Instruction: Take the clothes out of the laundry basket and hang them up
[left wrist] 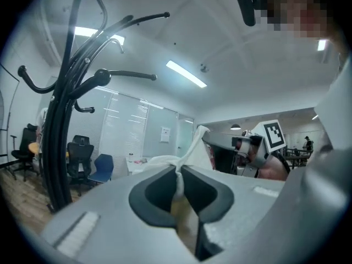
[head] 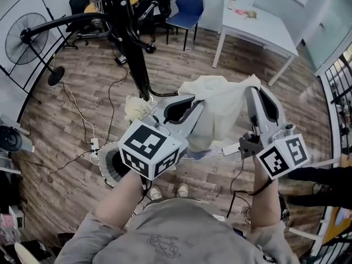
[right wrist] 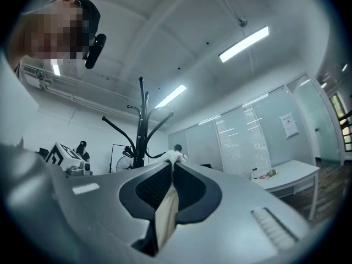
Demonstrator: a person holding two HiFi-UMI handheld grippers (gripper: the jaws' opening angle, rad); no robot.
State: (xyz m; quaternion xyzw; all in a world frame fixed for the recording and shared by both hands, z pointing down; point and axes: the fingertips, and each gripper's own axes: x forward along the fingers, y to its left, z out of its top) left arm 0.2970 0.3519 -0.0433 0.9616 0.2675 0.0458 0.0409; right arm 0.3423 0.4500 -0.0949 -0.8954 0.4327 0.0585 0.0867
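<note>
I hold a cream garment stretched between both grippers at chest height. My left gripper is shut on its left edge, and the cloth shows pinched between the jaws in the left gripper view. At the right, my right gripper is shut on the other edge, a fold of cloth running down between its jaws. The black coat rack stands just beyond the garment, its curved hooks high above. A white laundry basket sits on the floor at lower left, mostly hidden by the left gripper's cube.
A standing fan is at the far left, with cables trailing over the wood floor. A white table and a blue chair stand at the back. Black office chairs sit behind the rack.
</note>
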